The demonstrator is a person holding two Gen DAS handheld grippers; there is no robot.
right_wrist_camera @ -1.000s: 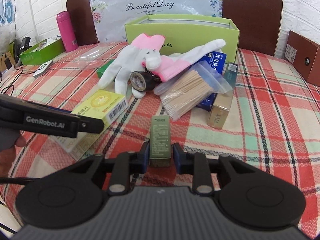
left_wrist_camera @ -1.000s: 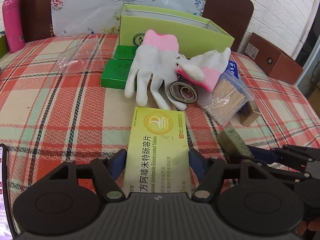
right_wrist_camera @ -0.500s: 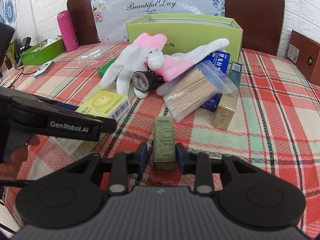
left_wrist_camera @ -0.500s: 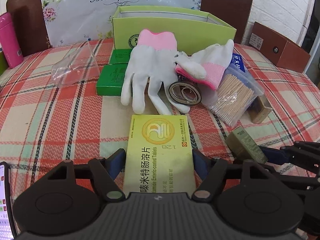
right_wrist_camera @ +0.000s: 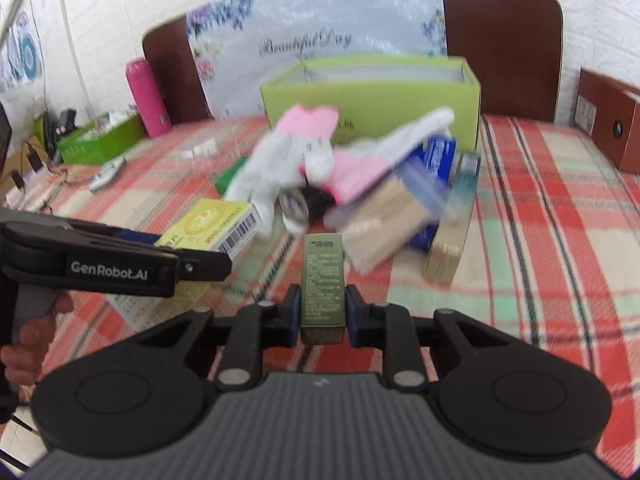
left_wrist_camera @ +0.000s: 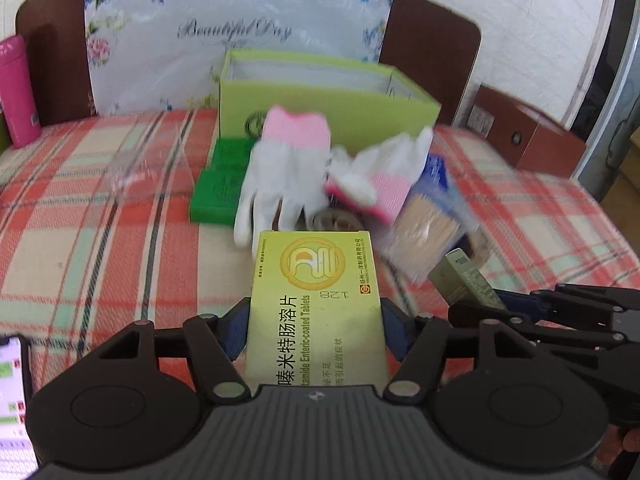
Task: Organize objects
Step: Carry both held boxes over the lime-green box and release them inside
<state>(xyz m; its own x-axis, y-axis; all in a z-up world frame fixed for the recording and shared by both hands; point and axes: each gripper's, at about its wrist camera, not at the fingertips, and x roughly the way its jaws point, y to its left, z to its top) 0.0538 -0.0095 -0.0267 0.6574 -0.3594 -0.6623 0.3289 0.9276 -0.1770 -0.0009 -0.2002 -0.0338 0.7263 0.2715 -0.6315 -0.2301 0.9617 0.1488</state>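
My left gripper (left_wrist_camera: 316, 330) holds a yellow medicine box (left_wrist_camera: 316, 280) between its blue pads, jaws closing on it, and the box is lifted off the plaid cloth. The right wrist view shows that box (right_wrist_camera: 216, 224) from the side. My right gripper (right_wrist_camera: 323, 312) has a small olive-green box (right_wrist_camera: 323, 272) pinched between its pads, jaws closing, also raised. That olive box (left_wrist_camera: 464, 280) appears at the right in the left wrist view. An open lime-green carton (left_wrist_camera: 328, 96) stands at the back of the table.
In front of the carton lies a pile: white-and-pink gloves (left_wrist_camera: 280, 168), green boxes (left_wrist_camera: 220, 192), a tape roll (left_wrist_camera: 336, 220), a bag of toothpicks (left_wrist_camera: 428, 232). A pink bottle (left_wrist_camera: 16, 92) stands far left and a brown box (left_wrist_camera: 528, 140) far right. A hand (right_wrist_camera: 28, 344) grips the left tool.
Both grippers have risen, each with its box coming up off the cloth. The pile and carton now sit lower and farther in both views, blurred by the motion.
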